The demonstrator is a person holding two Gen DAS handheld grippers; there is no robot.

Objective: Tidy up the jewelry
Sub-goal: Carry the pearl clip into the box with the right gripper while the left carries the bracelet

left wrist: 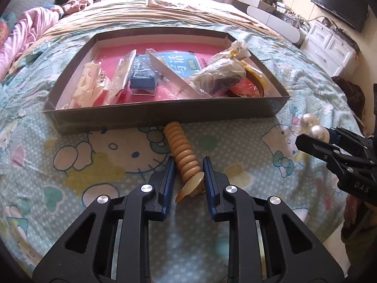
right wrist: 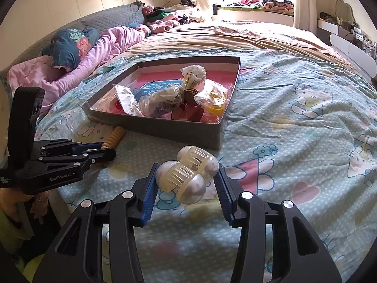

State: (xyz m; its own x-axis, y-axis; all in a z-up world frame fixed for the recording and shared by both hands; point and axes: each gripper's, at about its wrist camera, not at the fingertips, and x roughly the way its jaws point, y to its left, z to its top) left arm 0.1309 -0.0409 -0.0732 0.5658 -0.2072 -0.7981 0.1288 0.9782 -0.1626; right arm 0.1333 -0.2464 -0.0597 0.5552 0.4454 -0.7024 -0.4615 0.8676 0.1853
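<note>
left wrist: left gripper (left wrist: 188, 165) low over the bed (left wrist: 94, 146), fingers spread either side of the tan bead bracelet (left wrist: 182, 155), not clamping; bracelet lies before the box (left wrist: 165, 115).
right wrist: right gripper (right wrist: 187, 176) level, fingers clenched on the pearl hair clip (right wrist: 188, 176), lifted near the box corner.

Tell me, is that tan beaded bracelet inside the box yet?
Out. The tan beaded bracelet lies on the bedsheet in front of the box, between the left claw fingers.
</note>
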